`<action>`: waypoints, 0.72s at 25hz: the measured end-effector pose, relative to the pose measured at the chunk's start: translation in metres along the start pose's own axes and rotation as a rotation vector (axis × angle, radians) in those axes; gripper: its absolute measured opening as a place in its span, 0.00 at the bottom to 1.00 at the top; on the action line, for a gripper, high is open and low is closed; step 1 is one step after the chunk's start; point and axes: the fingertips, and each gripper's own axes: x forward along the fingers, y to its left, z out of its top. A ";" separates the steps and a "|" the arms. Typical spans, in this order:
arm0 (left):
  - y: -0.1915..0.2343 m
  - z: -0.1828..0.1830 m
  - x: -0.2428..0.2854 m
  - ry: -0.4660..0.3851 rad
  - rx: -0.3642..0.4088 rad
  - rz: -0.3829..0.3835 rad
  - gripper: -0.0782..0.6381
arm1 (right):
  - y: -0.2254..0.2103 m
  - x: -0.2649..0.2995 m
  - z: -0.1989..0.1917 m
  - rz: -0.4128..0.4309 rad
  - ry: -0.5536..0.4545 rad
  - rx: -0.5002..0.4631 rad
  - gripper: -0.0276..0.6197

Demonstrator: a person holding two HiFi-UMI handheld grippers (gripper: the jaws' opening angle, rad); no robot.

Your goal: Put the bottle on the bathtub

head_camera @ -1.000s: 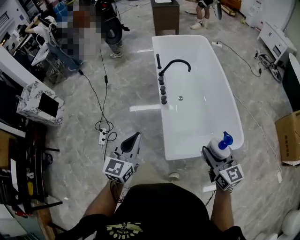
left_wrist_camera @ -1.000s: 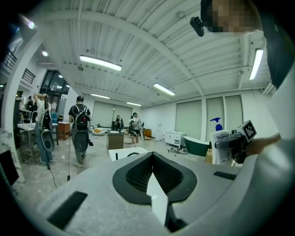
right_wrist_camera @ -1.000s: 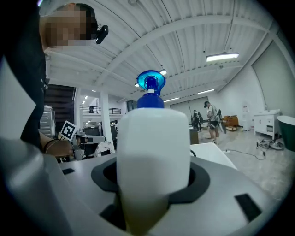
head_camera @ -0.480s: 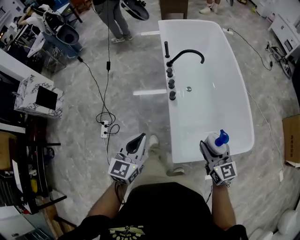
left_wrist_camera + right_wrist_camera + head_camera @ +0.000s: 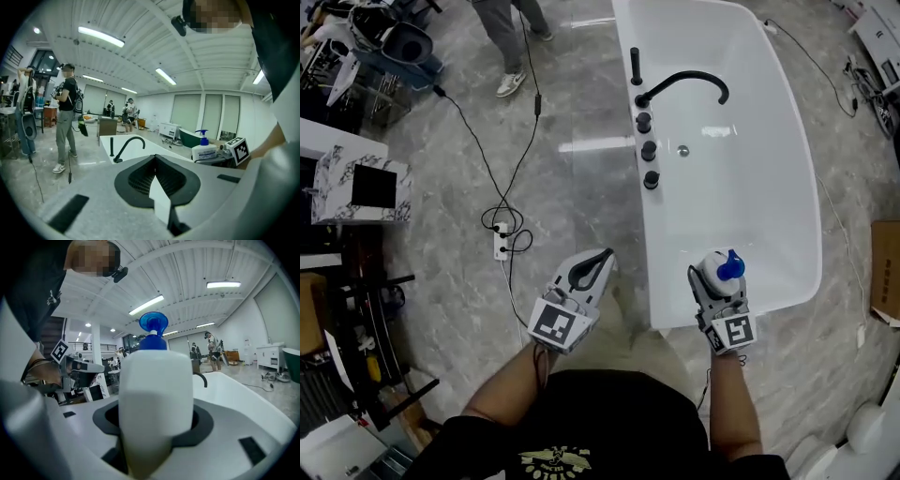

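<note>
Right gripper [image 5: 713, 284] has its fingers clamped on the white bottle [image 5: 711, 271] with the blue pump, upright over the near rim of the bathtub [image 5: 750, 178], lower right in the head view. Left gripper [image 5: 598, 262], lower centre over the floor [image 5: 487, 141], has its fingers [image 5: 161, 199] pressed together, empty. Only its own view shows the bottle side-on.

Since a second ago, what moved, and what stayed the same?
The person stepped closer to the bathtub, carrying the bottle leftward along its near end. Nothing was grabbed or let go: the right gripper stays shut on the bottle, and the left gripper stays shut and empty.
</note>
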 end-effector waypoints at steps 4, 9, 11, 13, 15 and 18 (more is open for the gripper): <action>0.022 -0.026 0.032 0.051 0.005 -0.011 0.12 | -0.009 0.040 -0.036 0.003 0.029 -0.010 0.44; 0.036 -0.040 0.064 0.044 -0.001 -0.004 0.12 | -0.019 0.085 -0.086 0.020 0.080 0.041 0.44; 0.041 -0.047 0.070 0.046 -0.007 0.004 0.12 | -0.025 0.100 -0.105 0.014 0.087 0.066 0.44; 0.050 -0.055 0.067 0.058 -0.022 0.012 0.12 | -0.030 0.116 -0.127 0.002 0.108 0.069 0.44; 0.064 -0.063 0.058 0.069 -0.047 0.032 0.12 | -0.032 0.139 -0.145 -0.001 0.131 0.056 0.44; 0.081 -0.081 0.048 0.087 -0.079 0.070 0.12 | -0.034 0.171 -0.167 0.000 0.162 0.024 0.44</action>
